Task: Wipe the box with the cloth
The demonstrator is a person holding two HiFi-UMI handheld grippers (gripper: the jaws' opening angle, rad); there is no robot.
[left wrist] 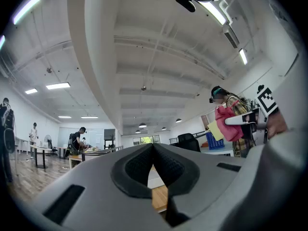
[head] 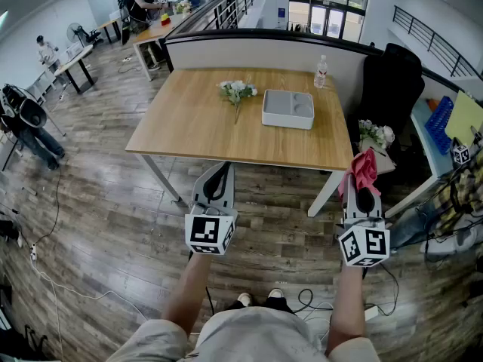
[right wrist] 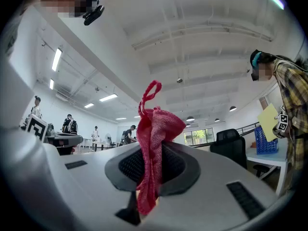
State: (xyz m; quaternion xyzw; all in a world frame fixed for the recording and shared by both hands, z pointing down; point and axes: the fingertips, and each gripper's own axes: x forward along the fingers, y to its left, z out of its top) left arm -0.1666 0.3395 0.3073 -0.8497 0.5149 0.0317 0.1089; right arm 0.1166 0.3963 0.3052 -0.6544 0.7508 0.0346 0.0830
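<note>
Red, open-knit fabric: the cloth (head: 363, 170) is pinched in your right gripper (head: 364, 194), whose jaws are clenched on a bunched fold of it. In the right gripper view the cloth (right wrist: 153, 129) stands up out of the right gripper (right wrist: 153, 150) in a crumpled peak with a thin loop on top, and a shorter tail hangs below the pads. Your left gripper (head: 223, 167) has its jaws closed tip to tip; the left gripper view shows nothing between them (left wrist: 154, 147). Both tools hang over the floor, short of the near edge of the wooden table (head: 189, 127). The box (head: 287, 108), a shallow pale-grey tray with rounded corners, lies on the far right part of that table, near a sprig of flowers (head: 238, 91) and a water bottle (head: 321, 72), touching neither. The cloth looks light and limp, so it will likely fold and drag rather than press flat; wiping with the free peak should reach the surface better than with the pads. The box looks light and smooth and may slide on the wood, so you could brace its near rim with the left gripper.
</note>
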